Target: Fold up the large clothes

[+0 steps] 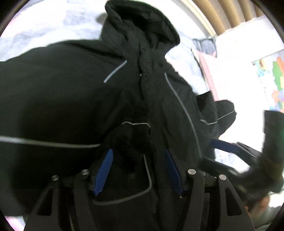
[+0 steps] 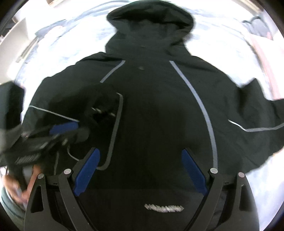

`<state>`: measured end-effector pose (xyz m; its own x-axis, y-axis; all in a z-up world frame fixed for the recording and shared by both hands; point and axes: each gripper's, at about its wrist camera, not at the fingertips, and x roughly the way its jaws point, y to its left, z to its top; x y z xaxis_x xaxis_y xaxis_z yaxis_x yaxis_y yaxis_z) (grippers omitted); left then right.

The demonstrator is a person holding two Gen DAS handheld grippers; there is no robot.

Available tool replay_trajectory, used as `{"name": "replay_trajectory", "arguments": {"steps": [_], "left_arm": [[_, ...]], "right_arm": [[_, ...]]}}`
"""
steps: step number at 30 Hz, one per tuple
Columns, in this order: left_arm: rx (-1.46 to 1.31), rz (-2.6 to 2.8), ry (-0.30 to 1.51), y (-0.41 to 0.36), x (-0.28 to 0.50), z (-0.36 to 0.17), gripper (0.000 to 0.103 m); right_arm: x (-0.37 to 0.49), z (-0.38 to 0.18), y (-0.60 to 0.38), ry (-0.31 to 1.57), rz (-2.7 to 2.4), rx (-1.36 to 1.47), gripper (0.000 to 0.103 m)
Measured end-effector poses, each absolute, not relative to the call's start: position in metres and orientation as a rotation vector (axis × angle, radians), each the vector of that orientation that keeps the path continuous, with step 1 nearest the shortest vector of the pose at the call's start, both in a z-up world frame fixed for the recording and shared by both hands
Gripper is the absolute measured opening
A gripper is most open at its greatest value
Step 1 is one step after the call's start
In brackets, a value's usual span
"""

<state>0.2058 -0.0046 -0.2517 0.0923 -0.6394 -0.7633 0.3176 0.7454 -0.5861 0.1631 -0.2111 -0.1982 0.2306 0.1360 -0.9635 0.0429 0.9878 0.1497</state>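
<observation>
A black hooded jacket (image 1: 71, 92) with grey piping lies face up on the bed, its hood (image 1: 142, 23) at the far end. One sleeve is folded in over the chest, and its cuff (image 1: 131, 136) lies bunched between the tips of my left gripper (image 1: 138, 152). That gripper is open, its blue pads standing clear of the cloth. My right gripper (image 2: 140, 151) hangs open over the jacket (image 2: 159, 110) front with nothing in it. The right wrist view shows the left gripper (image 2: 81, 130) beside the folded cuff (image 2: 103, 104). The other sleeve (image 2: 257, 128) lies spread out to the right.
The bed (image 2: 213, 35) has a pale blue-white cover. A pink pillow (image 1: 207, 71) and a slatted wooden headboard (image 1: 221, 16) are at the far right, with a coloured map (image 1: 273, 76) on the wall. A person's hand (image 2: 12, 184) shows at the lower left.
</observation>
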Motion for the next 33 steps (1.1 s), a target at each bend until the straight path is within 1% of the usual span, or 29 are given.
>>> {"name": "replay_trajectory", "arguments": {"steps": [4,9,10,12,13,14,16,22,26,29,33], "left_arm": [[-0.345,-0.688,1.226,0.029,0.195,-0.221,0.062],[-0.346,-0.545,1.156,0.073,0.194,-0.200,0.062],[-0.346,-0.523,1.145,0.082,0.194,-0.197,0.062],[-0.342,-0.468,1.131,0.093,0.196,-0.194,0.062],[-0.340,-0.439,1.129,0.099,0.198,-0.195,0.062],[-0.339,-0.407,1.131,0.106,0.200,-0.196,0.062],[-0.338,-0.365,1.125,0.113,0.202,-0.199,0.062],[-0.341,-0.366,1.070,0.113,0.214,-0.192,0.062],[-0.303,-0.434,1.072,0.082,0.222,-0.195,0.062],[-0.266,-0.493,1.097,0.050,0.224,-0.204,0.062],[-0.203,-0.551,1.155,0.006,0.229,-0.229,0.062]], "right_arm": [[0.190,-0.217,-0.192,1.352,0.130,0.212,0.094],[0.221,-0.250,-0.184,1.408,0.164,0.377,0.092],[0.226,-0.258,-0.183,1.426,0.168,0.420,0.087],[0.231,-0.273,-0.180,1.457,0.214,0.504,0.057],[0.232,-0.277,-0.177,1.470,0.250,0.530,0.040],[0.231,-0.278,-0.174,1.484,0.258,0.526,0.038],[0.226,-0.263,-0.172,1.449,0.251,0.476,0.033],[0.201,-0.180,-0.207,1.251,0.195,0.328,0.030],[0.177,-0.143,-0.253,1.159,0.007,0.188,0.030],[0.156,-0.135,-0.298,1.154,-0.140,0.144,0.030],[0.142,-0.173,-0.339,1.245,-0.215,0.199,0.030]]}}
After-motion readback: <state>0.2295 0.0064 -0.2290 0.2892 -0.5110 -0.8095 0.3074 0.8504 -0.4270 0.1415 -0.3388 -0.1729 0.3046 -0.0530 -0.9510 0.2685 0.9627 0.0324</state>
